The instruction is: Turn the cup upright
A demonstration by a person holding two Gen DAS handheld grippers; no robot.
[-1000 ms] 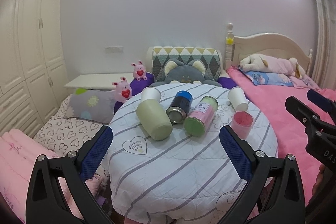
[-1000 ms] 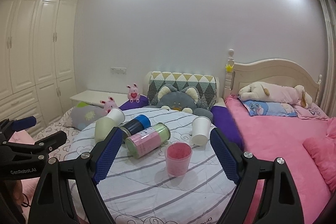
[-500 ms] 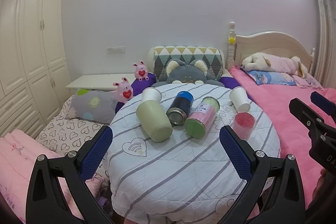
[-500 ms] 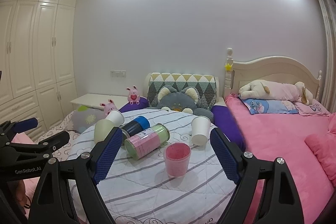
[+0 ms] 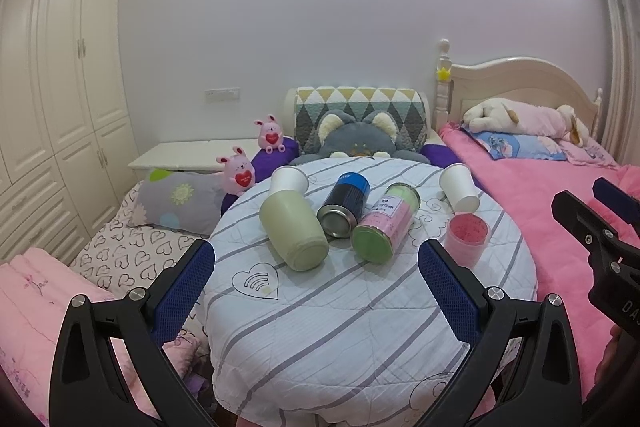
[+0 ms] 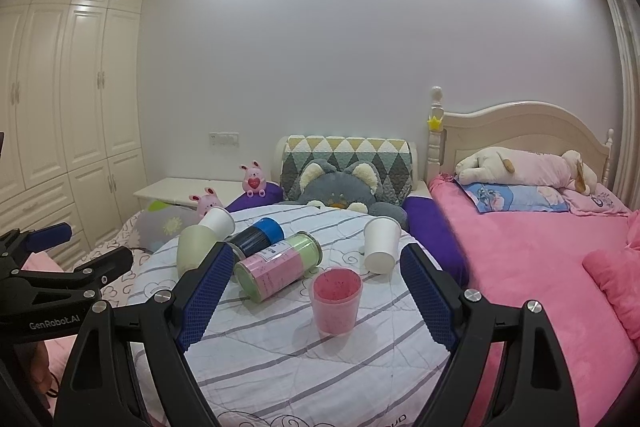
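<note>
Left wrist: green cup (image 5: 293, 228) on its side, beyond spread jaws.

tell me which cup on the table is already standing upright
The pink cup, nearest the right gripper. The green cup lies on its side; both white cups are tipped or inverted.

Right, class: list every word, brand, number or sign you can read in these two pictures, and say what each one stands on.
"GenRobot.AI": white print on the black body of the left gripper, seen from the right wrist.
"DA": cut-off white letters on the right gripper, at the picture's edge.
Label on the pink and green can: too small to read.
Letters on the blue can: blurred.
Print on the tablecloth hem: unreadable.
</note>
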